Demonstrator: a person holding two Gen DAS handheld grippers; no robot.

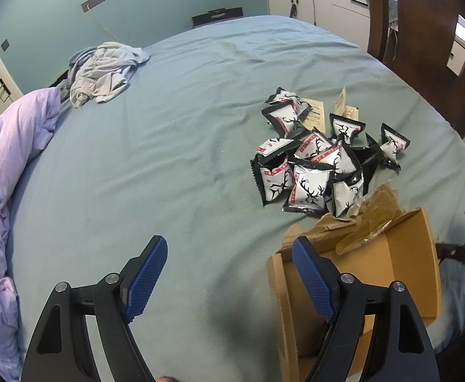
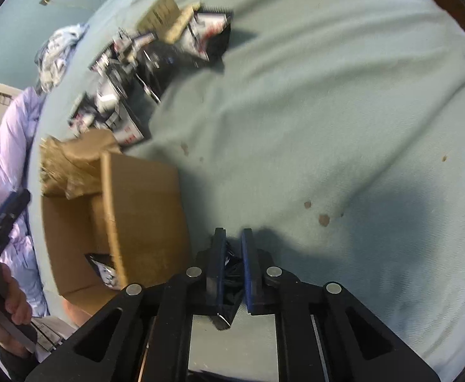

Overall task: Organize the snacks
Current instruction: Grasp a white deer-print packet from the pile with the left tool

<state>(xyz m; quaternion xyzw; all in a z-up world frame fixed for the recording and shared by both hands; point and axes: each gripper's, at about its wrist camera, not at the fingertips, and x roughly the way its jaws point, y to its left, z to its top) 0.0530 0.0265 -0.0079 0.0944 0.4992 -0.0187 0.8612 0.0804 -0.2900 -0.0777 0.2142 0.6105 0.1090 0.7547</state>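
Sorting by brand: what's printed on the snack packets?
Black antlered deer on white, red label, black edges on the snack packets; clearest in left wrist view.

Left gripper (image 1: 229,254) held wide open, nothing between pads. Right gripper (image 2: 233,238) pinched near-shut on dark packet (image 2: 231,264), lower centre of frame.

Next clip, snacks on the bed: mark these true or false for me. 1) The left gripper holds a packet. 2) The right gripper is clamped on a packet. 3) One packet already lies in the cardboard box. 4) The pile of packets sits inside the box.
1) False: the left gripper is open and holds nothing.
2) True: the right gripper is shut on a dark packet.
3) True: a boxed packet lies in the cardboard box.
4) False: the pile lies on the bedsheet beyond the box.
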